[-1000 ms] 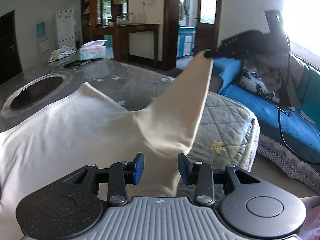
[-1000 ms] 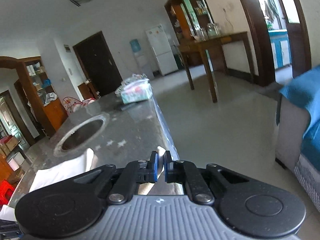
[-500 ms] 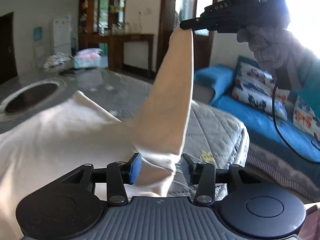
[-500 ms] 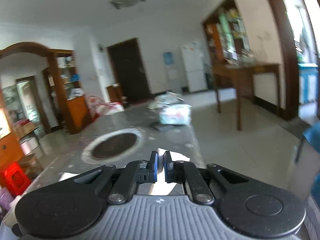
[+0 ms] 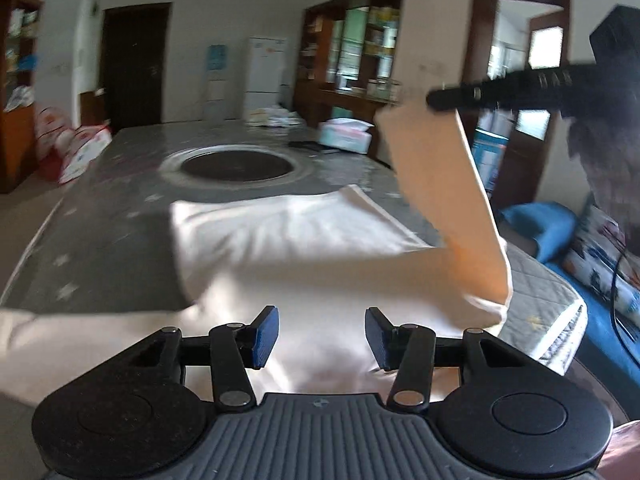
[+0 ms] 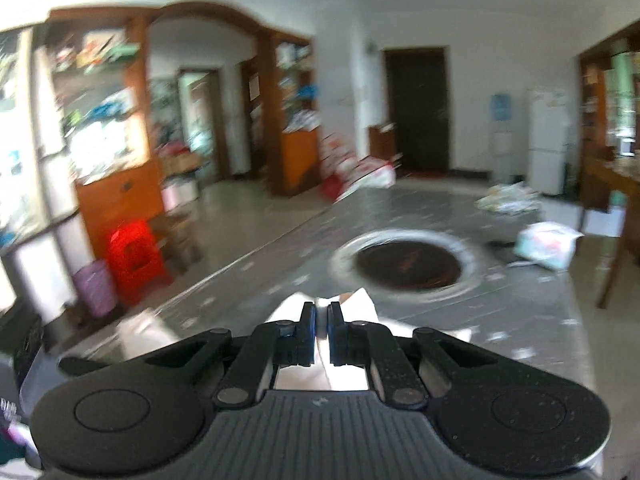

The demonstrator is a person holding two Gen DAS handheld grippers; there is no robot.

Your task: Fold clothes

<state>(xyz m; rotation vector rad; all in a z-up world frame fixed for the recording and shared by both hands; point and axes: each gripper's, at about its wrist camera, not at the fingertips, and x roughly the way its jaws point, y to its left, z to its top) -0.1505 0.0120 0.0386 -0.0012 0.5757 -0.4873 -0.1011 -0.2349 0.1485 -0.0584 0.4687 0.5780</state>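
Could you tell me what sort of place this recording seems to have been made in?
Most likely a lived-in home, a living and dining room. A white fridge stands by the far wall, a blue sofa sits to one side, and wooden shelves are crammed with household goods.

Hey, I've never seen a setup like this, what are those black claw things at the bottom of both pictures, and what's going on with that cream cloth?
Those are hand-held grippers: a person carries one in each hand, and each has a camera that looks out over its two fingers. One picture is from the left gripper, the other from the right gripper. In the left view a cream-white garment lies on a long grey star-patterned table with a round dark recess; a pastel tissue pack sits further back. The left jaws have just been opening and stand apart above the cloth, gripping nothing. The right gripper, also seen top right in the left view, is shut on the garment's sleeve and holds it up.
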